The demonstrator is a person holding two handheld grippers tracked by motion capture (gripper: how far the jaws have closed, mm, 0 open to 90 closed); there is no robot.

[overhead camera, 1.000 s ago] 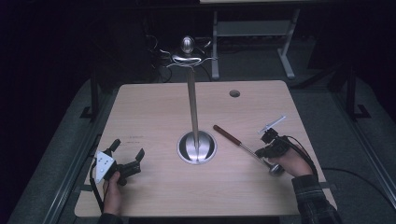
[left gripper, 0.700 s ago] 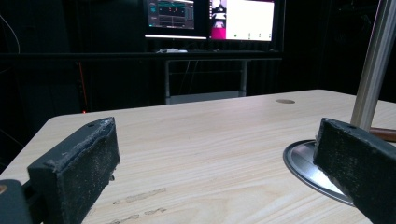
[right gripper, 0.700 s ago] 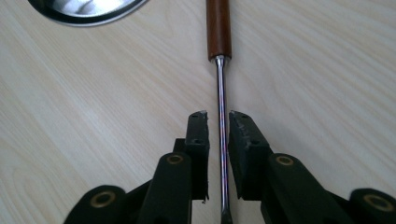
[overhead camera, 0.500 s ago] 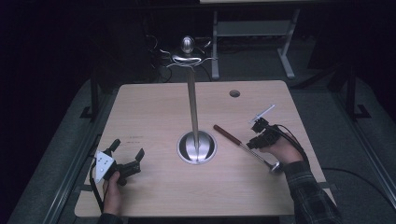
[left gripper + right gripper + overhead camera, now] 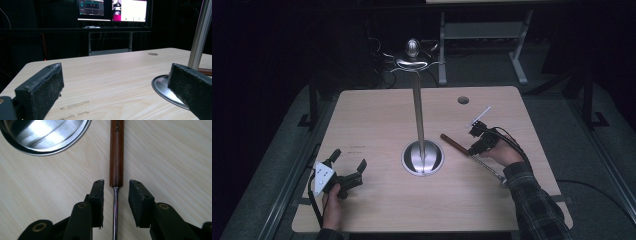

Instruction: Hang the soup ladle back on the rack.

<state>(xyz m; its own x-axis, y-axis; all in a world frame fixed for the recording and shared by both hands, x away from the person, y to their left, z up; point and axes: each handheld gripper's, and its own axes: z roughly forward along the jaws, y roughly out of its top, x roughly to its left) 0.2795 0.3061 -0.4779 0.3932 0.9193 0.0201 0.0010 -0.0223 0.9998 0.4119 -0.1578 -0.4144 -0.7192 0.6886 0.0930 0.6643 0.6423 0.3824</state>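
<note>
My right gripper (image 5: 116, 188) hangs over the utensil (image 5: 116, 152) w/ the brown wooden handle, which lies flat on the table (image 5: 377, 120), just right of the stand's round steel base (image 5: 422, 158). Jaws have just been opening and now stand apart, one each side of the thin metal shank (image 5: 114, 212), right where it meets the handle; pads don't touch it, so nothing gripped. In the high view that gripper (image 5: 474, 141) sits approx. mid-length over the utensil (image 5: 454, 143), handle end pointing toward the stand's pole (image 5: 418, 115), metal end running back under my right hand (image 5: 497, 152).

My left gripper (image 5: 347, 167) rests near the table's front left corner, well apart from the utensil. Its jaws are wide open w/ only bare tabletop (image 5: 105, 75) btwn them; base (image 5: 162, 85) shows beside the right jaw.
</note>
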